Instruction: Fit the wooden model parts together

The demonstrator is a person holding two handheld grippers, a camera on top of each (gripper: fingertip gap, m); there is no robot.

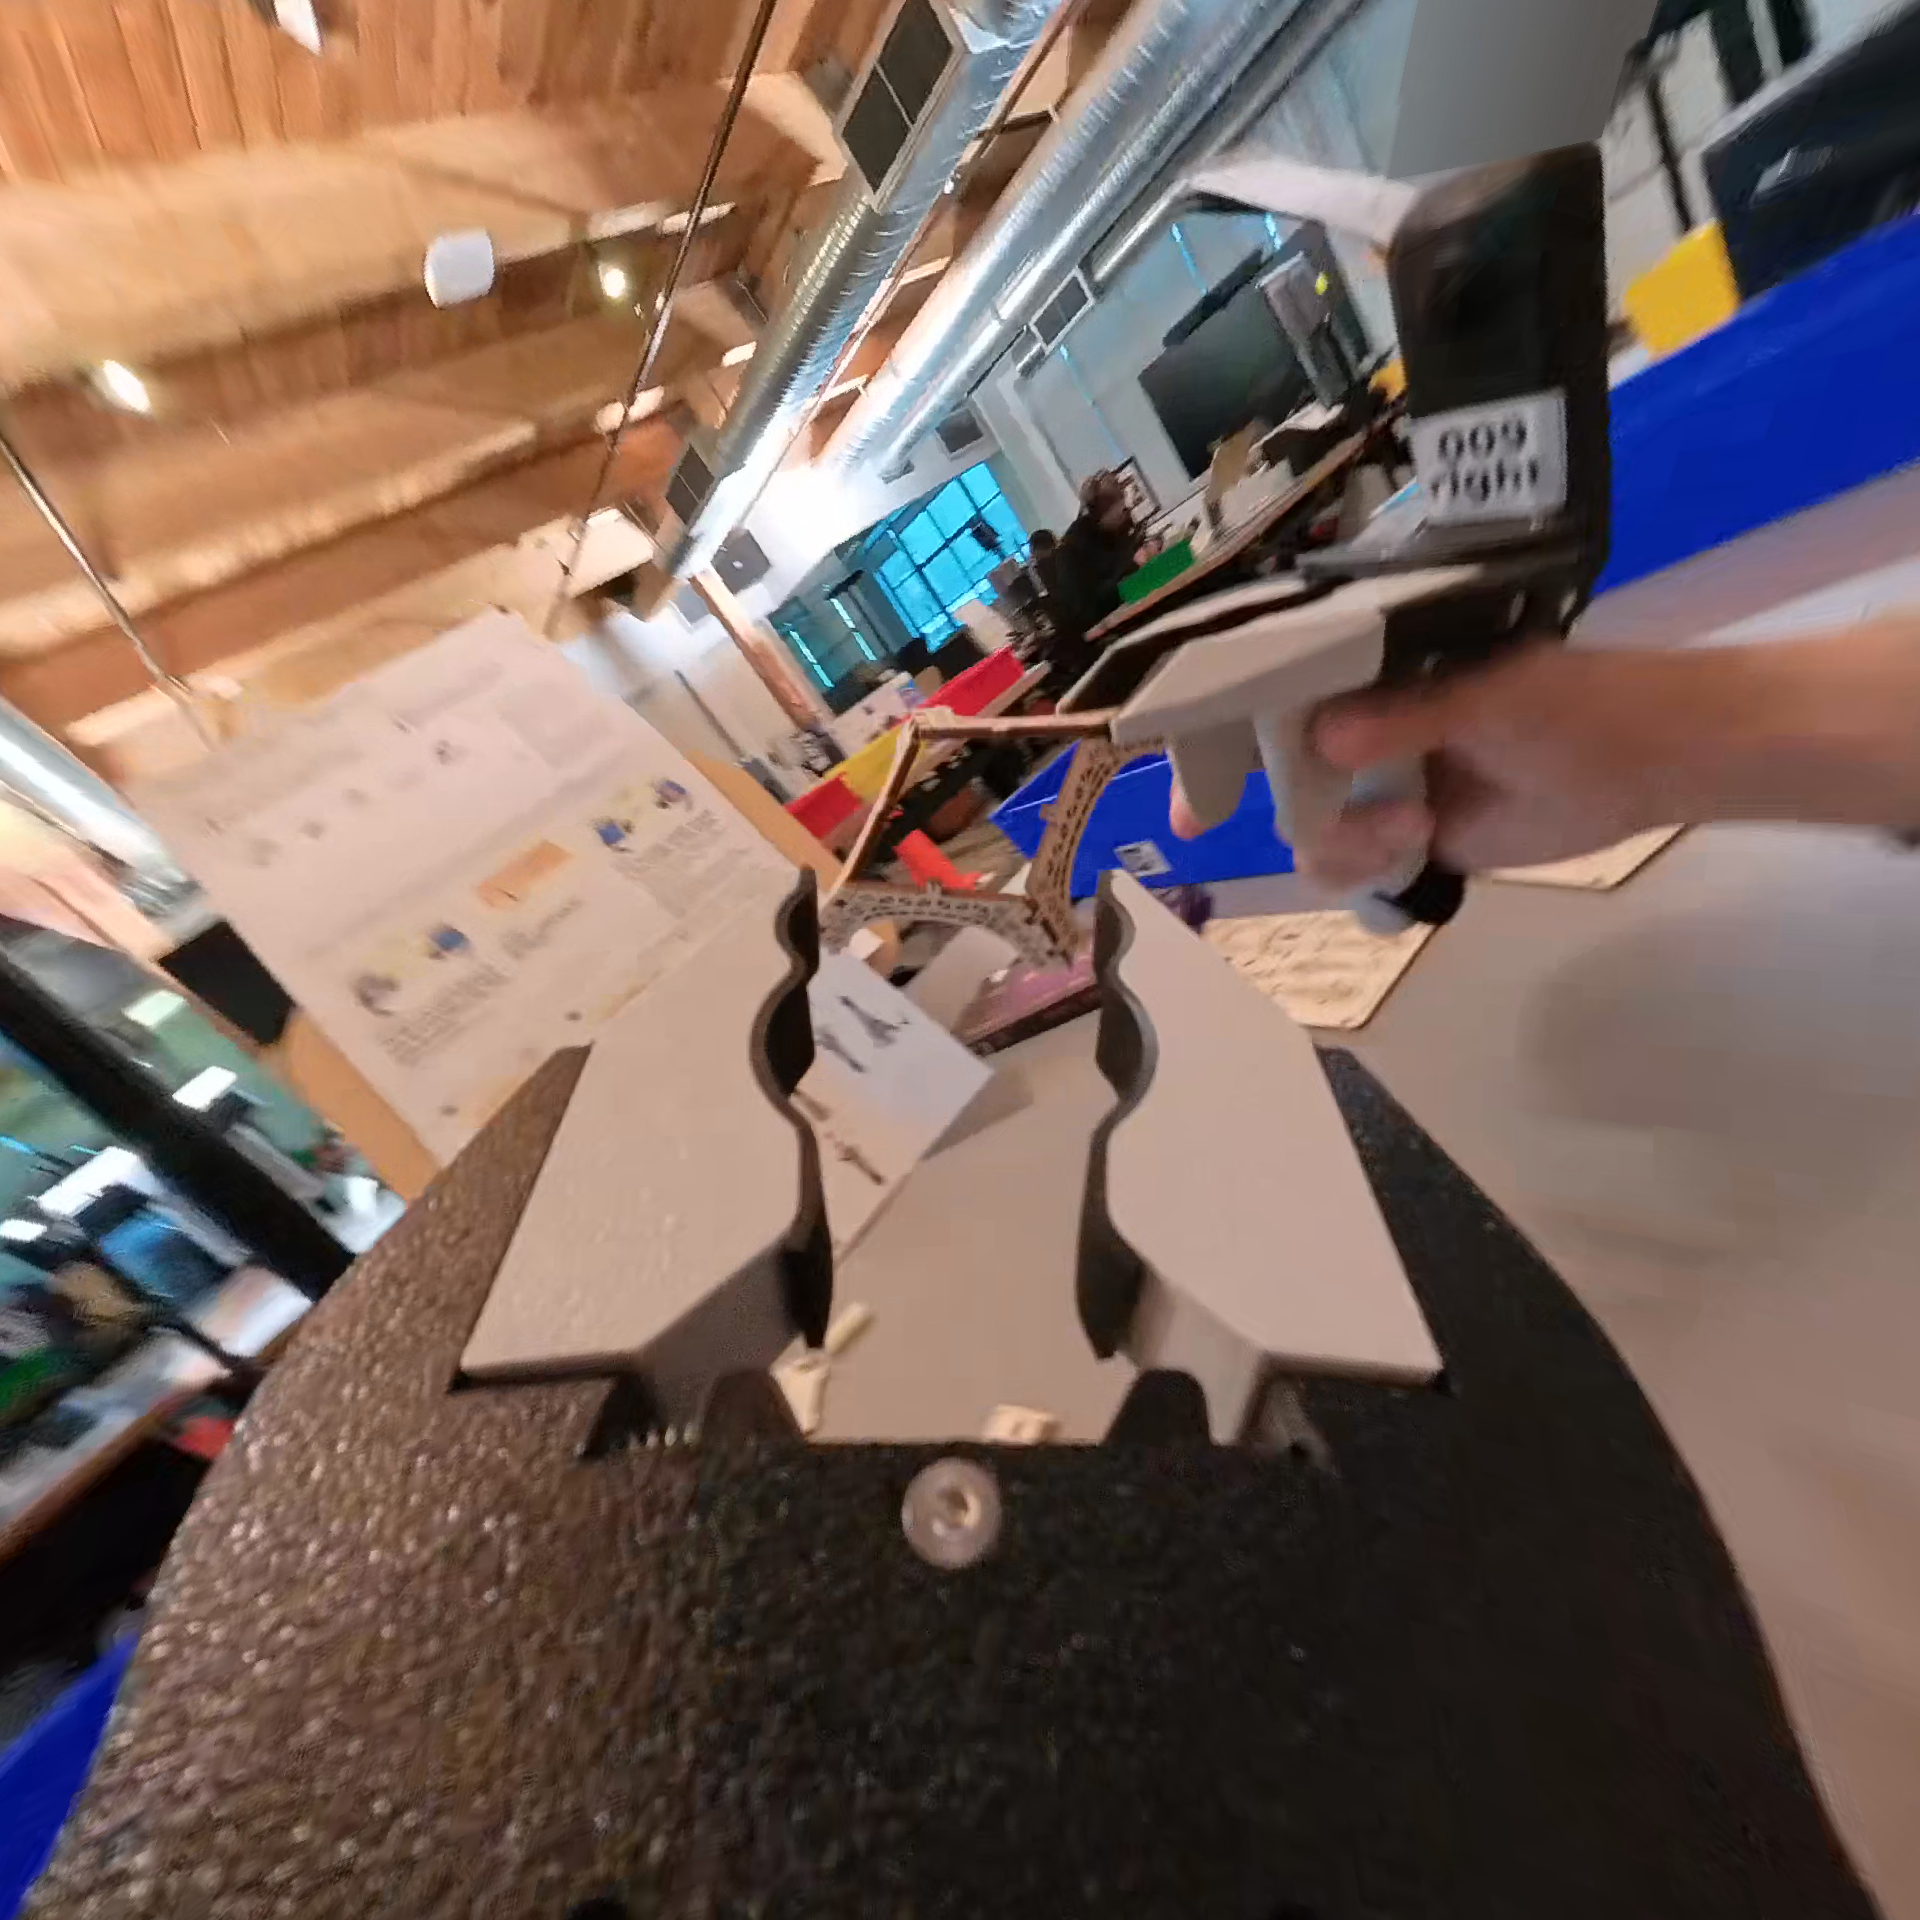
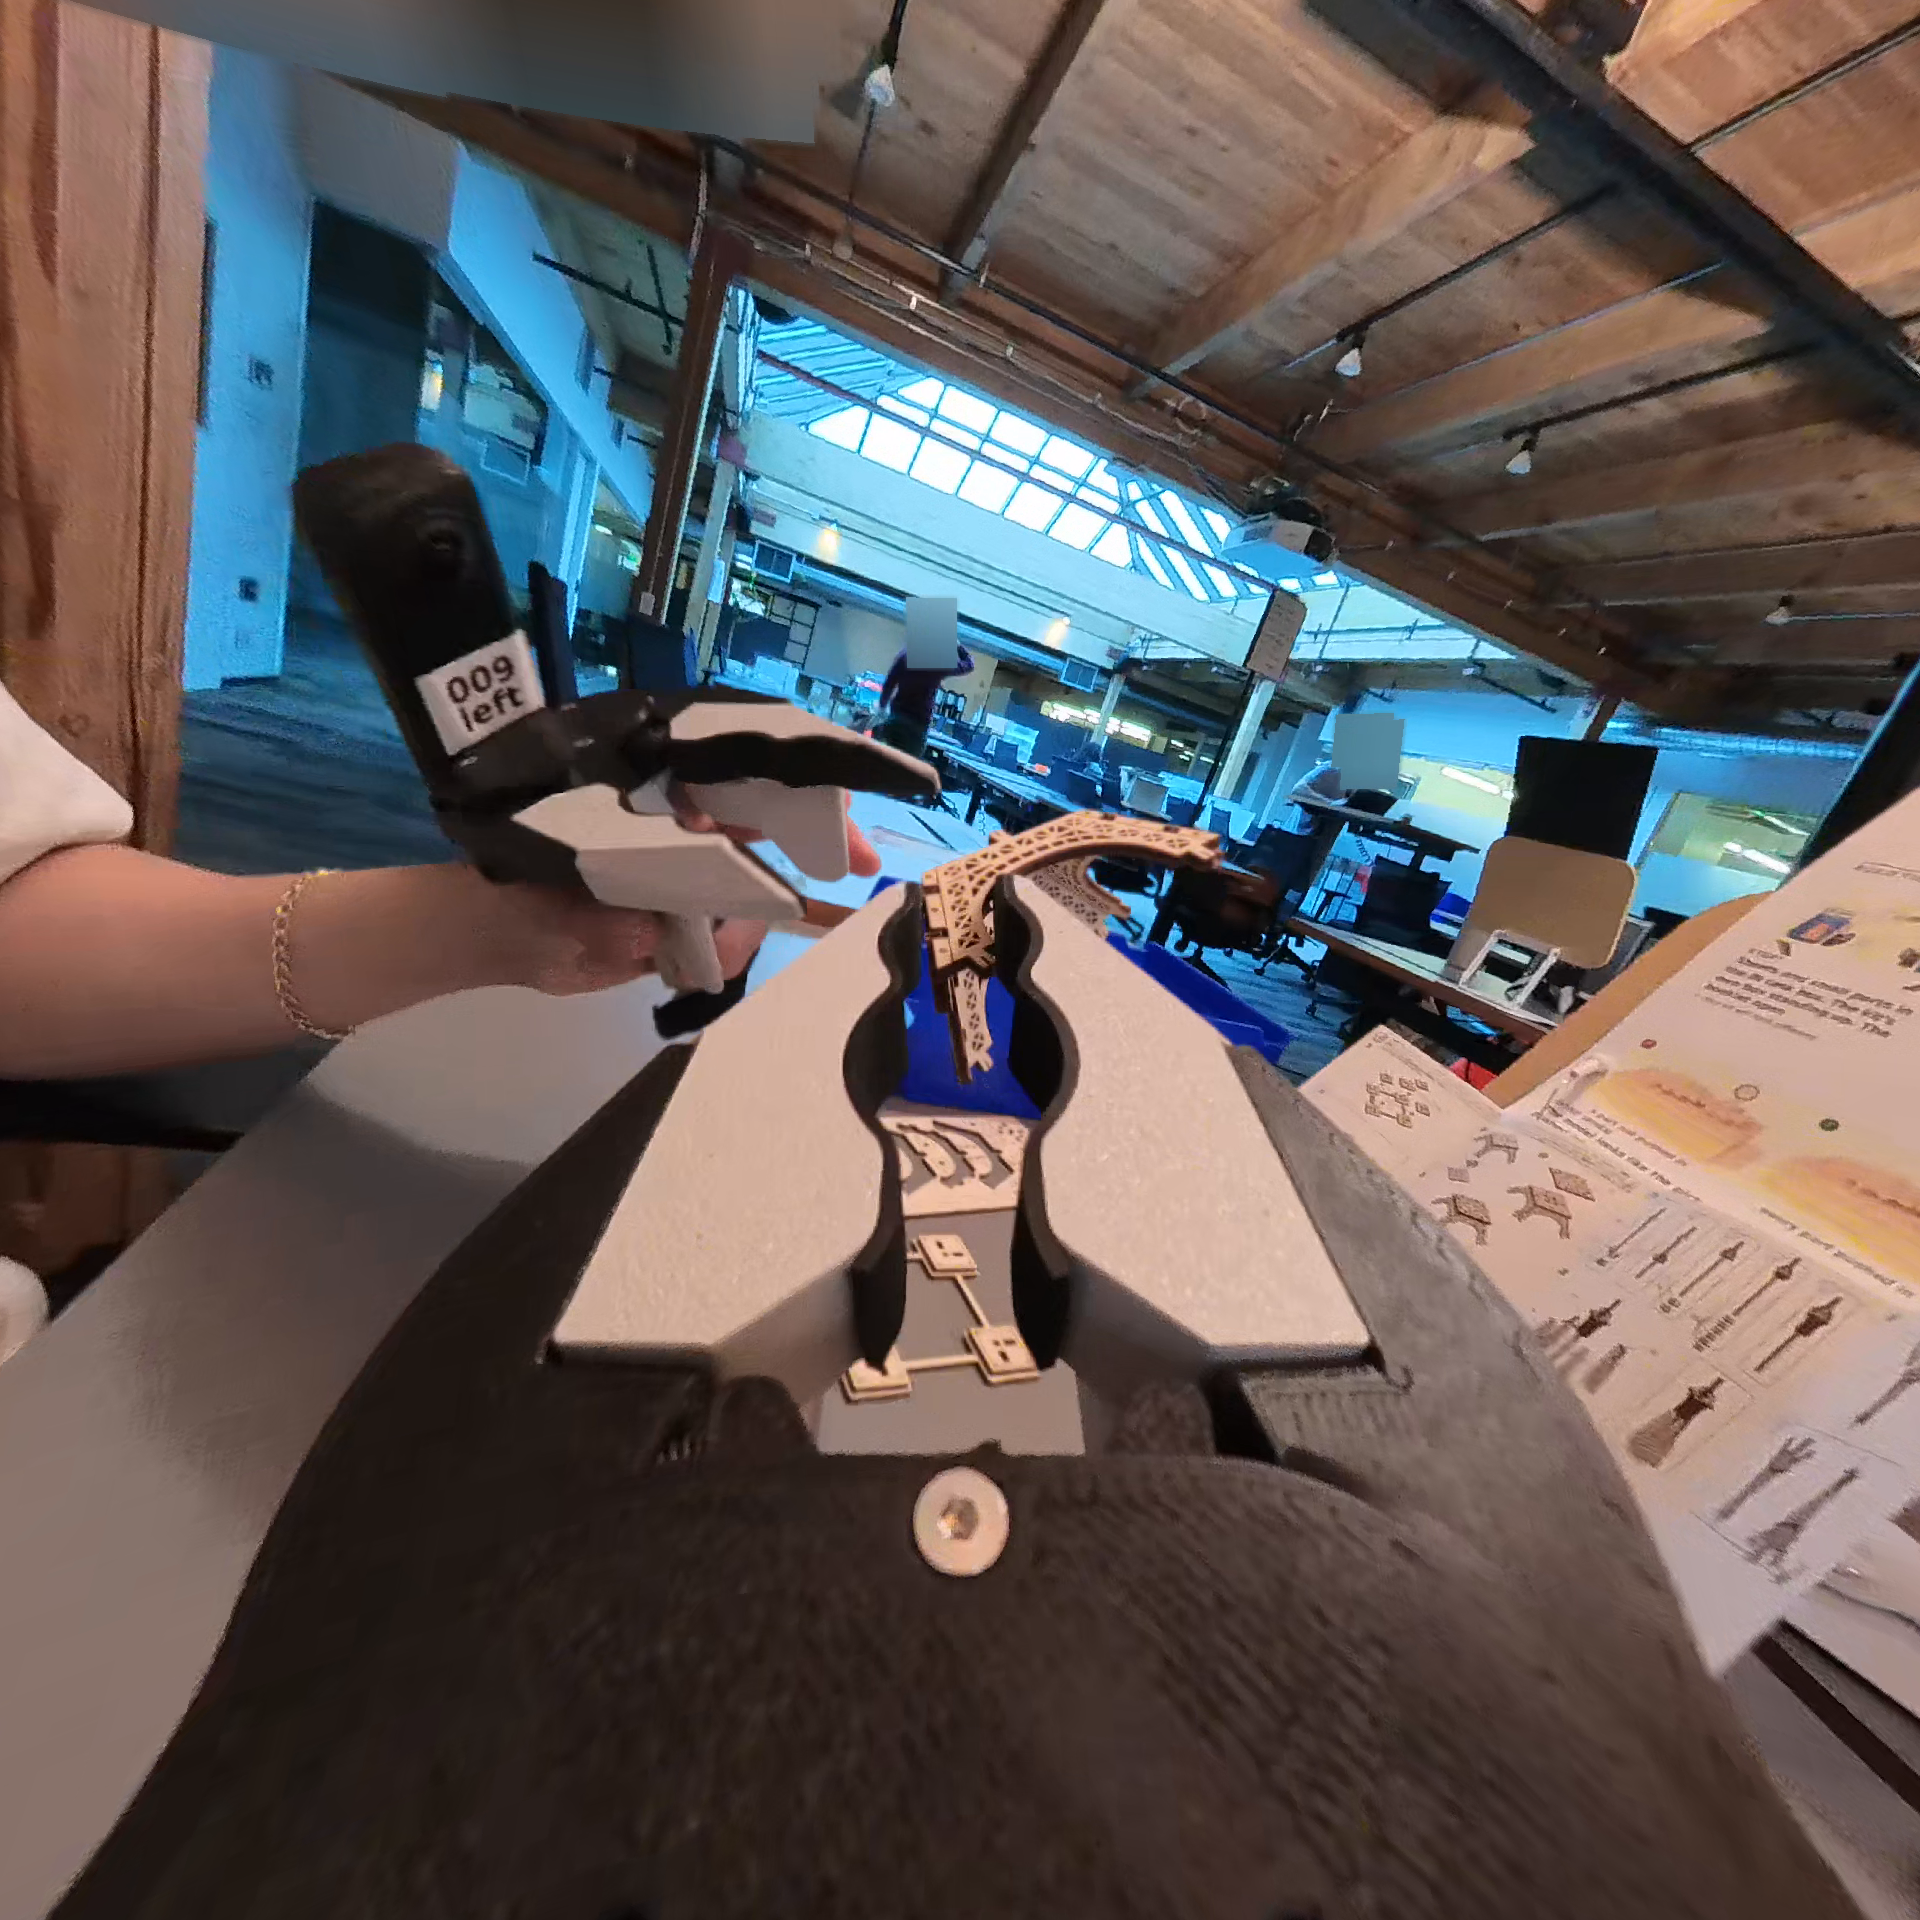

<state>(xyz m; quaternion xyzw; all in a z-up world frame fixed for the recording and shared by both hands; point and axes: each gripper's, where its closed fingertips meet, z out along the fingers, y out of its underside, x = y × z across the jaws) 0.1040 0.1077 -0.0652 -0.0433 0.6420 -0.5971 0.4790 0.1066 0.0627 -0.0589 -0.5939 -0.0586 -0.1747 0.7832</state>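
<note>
Right tool [image 2: 961,935]: jaws closed on the wooden lattice model part [image 2: 977,935], held up above the grey table [image 2: 208,1299]. Part's curved legs arch up past the fingertips. Below it, between the fingers, a small flat wooden frame piece [image 2: 940,1320] lies on the table. Left tool [image 1: 951,914]: jaws apart, nothing between them, hovering over the table. Printed instruction sheets [image 2: 1621,1247] at right. Beyond, a blue bin [image 1: 1143,821].
</note>
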